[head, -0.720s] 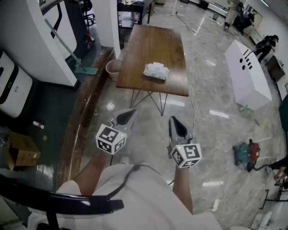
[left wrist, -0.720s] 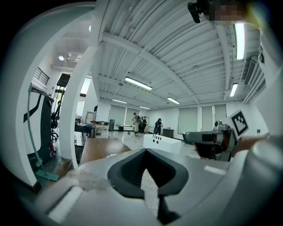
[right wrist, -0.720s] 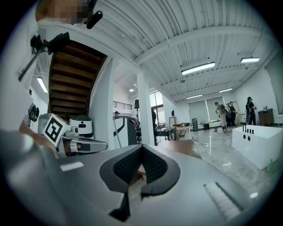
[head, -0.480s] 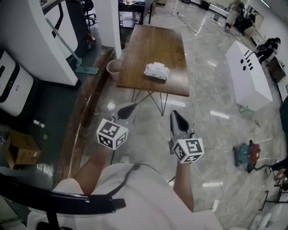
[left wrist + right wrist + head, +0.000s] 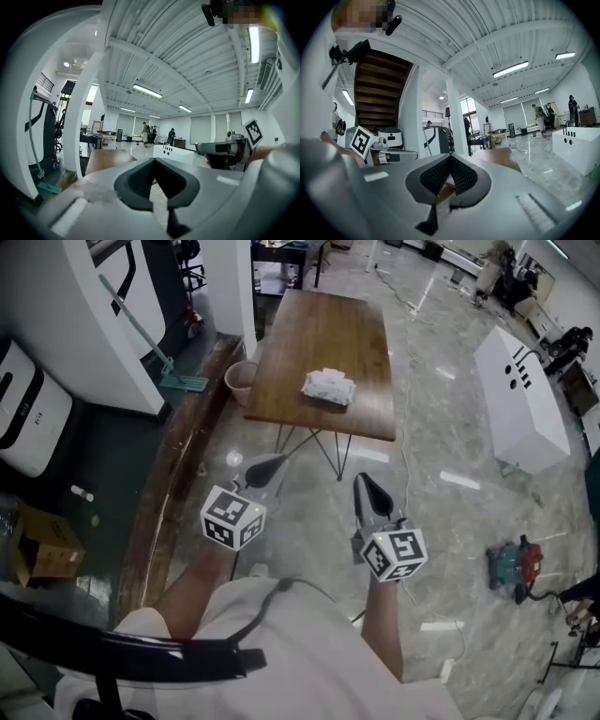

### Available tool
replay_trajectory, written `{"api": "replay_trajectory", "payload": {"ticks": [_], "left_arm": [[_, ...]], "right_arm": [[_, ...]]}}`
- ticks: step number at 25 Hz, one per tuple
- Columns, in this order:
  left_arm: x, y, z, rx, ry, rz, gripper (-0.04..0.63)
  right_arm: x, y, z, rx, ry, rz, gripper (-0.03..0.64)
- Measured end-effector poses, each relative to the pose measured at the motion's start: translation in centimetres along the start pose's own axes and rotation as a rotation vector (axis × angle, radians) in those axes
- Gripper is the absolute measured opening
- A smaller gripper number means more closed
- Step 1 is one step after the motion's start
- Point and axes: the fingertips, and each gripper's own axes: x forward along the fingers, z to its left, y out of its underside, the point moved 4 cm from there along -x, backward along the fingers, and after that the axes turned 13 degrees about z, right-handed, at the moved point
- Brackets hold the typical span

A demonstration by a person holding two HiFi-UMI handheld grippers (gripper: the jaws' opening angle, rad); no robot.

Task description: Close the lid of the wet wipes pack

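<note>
A large open lab or workshop hall is shown. A polished stone floor [image 5: 441,427] is crossed by loose cables [image 5: 404,460], and a ribbed white ceiling [image 5: 187,56] is lit by strip lights [image 5: 147,91]. A treadmill [image 5: 47,140], a wooden table [image 5: 319,343], a big white box [image 5: 525,399] and distant desks [image 5: 101,138] are seen, with people [image 5: 171,136] gathered at the far end.

Glossy grey marble floor [image 5: 441,427], long wooden table [image 5: 323,338], white pillar [image 5: 230,287], ribbed white ceiling [image 5: 187,51], strip lights [image 5: 147,91]

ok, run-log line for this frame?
left gripper: shut, empty | right gripper: shut, empty | wet wipes pack: on table, well ahead of both | contact: none
</note>
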Motion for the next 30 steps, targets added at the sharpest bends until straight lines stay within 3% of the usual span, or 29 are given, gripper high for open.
{"api": "replay_trajectory", "payload": {"ticks": [12, 30], "left_arm": [[0.9, 0.9, -1.0, -0.018, -0.01, 0.012, 0.005], [3.1, 2.1, -5.2, -0.05, -0.004, 0.045, 0.006]], "right_arm": [[-2.2, 1.4, -2.3, 0.039, 0.025, 0.001, 0.008], [-4.9, 3.5, -6.0, 0.048, -0.048, 0.034, 0.008]]}}
